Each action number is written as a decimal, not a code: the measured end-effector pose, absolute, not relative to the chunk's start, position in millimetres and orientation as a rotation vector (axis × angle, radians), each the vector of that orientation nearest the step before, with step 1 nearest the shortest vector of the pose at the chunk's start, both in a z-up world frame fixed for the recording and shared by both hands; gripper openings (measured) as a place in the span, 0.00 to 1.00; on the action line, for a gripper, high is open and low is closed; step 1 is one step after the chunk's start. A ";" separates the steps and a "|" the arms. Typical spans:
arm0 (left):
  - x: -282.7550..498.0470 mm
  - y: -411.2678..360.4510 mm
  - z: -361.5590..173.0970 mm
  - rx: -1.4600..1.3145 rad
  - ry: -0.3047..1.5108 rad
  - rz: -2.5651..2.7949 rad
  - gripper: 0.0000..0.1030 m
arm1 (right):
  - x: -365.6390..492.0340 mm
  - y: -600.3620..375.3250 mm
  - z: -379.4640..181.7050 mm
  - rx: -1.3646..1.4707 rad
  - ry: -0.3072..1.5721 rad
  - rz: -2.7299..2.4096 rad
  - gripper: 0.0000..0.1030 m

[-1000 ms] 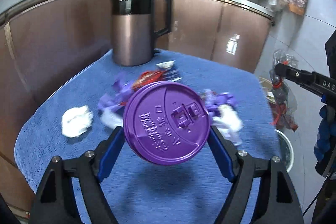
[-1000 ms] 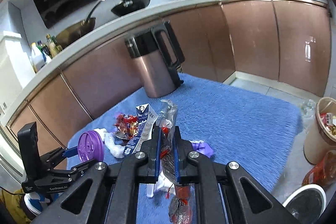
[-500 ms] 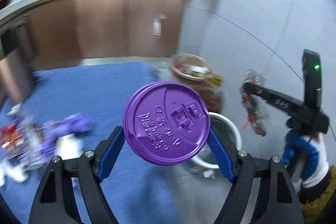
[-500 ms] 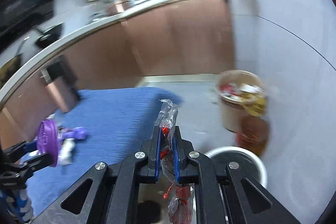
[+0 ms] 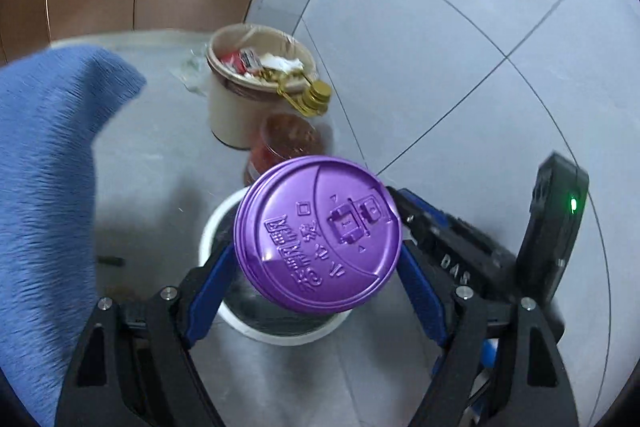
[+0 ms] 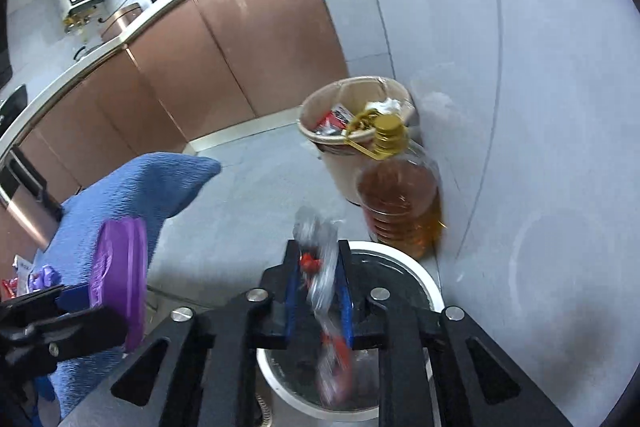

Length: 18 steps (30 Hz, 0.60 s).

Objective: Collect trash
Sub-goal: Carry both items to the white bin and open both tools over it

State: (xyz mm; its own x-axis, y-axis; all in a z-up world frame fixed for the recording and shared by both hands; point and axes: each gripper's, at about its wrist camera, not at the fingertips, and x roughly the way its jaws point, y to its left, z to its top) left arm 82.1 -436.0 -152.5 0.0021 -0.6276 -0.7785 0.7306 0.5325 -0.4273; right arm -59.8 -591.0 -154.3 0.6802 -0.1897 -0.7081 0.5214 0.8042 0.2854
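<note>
While both tongs hang over the white bin (image 6: 420,279), the coming drop depends on the wrapper (image 6: 320,279) lying directly above the bin mouth, long axis near vertical. The right tongs (image 6: 318,291) have just been opening; the wrapper sits loose between the pads, blurred. The left tongs (image 5: 316,267), just beside and tilted down, clamp the purple lid (image 5: 318,233) above the same bin.

Your purple lid (image 5: 318,235), round with embossed lettering, sits face-on at 6 o'clock in the left wrist view, over the white-rimmed bin (image 5: 280,333). Your crinkled clear wrapper (image 6: 322,275) with red bits stands upright, blurred, at 6 o'clock in the right view, above that bin's dark mouth.
</note>
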 end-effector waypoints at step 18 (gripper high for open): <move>89.4 -436.7 -159.9 -0.023 1.275 -1.101 0.80 | -96.1 -587.6 -141.3 0.475 0.688 -0.561 0.41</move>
State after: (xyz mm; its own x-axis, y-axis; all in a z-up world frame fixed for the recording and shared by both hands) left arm 89.4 -436.7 -159.9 -0.1133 -0.6610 -0.7418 0.6377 0.5242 -0.5645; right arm -96.1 -587.6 -141.3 0.6383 -0.3208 -0.6998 0.6207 0.7522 0.2214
